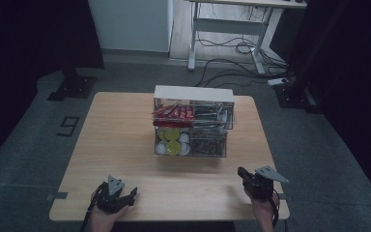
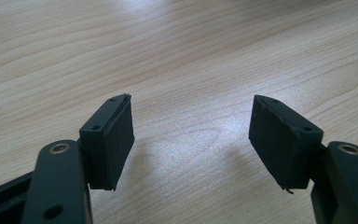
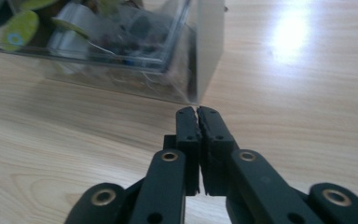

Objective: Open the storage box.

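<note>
Left claw [image 2: 191, 140] — jaws spread, nothing between; right claw [image 3: 198, 116] — clenched, empty; clear plastic two-tier organiser [image 1: 193, 128] mid pale-wood worktop [image 1: 121, 145].

Two tools [image 1: 125, 195] [image 1: 244, 175] — one clear organizer [image 1: 193, 121], one table [image 1: 121, 145]

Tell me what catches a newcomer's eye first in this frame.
A clear two-tier organizer stands mid-table, red sachets in its upper left bin and green-lidded and white capsules below them. Near the table's front edge, the left gripper rests with jaws wide apart, while the right gripper has its jaws pressed together, empty.
</note>
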`<state>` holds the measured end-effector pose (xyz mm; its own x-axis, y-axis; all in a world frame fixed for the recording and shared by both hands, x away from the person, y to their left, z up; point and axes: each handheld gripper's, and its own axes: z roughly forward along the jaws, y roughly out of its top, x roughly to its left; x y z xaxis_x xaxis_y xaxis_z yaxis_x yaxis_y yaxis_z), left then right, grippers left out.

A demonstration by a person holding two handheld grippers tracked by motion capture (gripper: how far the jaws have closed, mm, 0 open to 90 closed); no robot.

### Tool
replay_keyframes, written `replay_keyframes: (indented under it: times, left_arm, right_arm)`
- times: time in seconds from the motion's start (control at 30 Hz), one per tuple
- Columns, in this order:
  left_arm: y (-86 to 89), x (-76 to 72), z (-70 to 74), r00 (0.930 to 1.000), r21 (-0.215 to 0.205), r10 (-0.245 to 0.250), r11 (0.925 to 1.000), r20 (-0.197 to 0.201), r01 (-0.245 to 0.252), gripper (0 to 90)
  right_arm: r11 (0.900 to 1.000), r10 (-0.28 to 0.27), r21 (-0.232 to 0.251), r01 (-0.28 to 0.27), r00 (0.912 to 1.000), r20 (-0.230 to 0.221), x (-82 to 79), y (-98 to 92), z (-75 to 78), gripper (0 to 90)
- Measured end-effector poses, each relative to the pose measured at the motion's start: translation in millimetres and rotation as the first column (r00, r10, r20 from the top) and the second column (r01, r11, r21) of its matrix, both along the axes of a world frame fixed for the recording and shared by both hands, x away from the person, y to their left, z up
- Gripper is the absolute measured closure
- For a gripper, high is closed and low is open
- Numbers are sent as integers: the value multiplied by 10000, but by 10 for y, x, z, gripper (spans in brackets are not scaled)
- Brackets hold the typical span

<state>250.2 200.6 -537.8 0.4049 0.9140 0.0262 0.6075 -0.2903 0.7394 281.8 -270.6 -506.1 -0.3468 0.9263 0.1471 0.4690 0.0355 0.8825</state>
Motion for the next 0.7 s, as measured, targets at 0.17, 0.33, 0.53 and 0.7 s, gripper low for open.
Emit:
replay_keyframes:
  times: [0.17, 0.33, 0.53, 0.7]
  left_arm:
    - [-6, 0, -4, 10000, 2, 3, 10000, 0, -3, 310]
    - [-4, -2, 0, 10000, -6, 5, 10000, -4, -5, 311]
    - [-2, 2, -8, 10000, 15, -1, 10000, -47, 1, 312]
    - [-12, 1, -12, 10000, 9, -15, 10000, -61, 15, 312]
  right_arm:
    - [9995, 308, 113, -310, 9993, 198, -12, 62, 70, 888]
    - [9989, 464, 80, -466, 9986, 265, -7, 108, 99, 889]
    - [9973, 728, -28, -728, 9968, 330, 2, 192, 139, 889]
    - [9963, 855, -34, -855, 9955, 408, 23, 254, 168, 889]
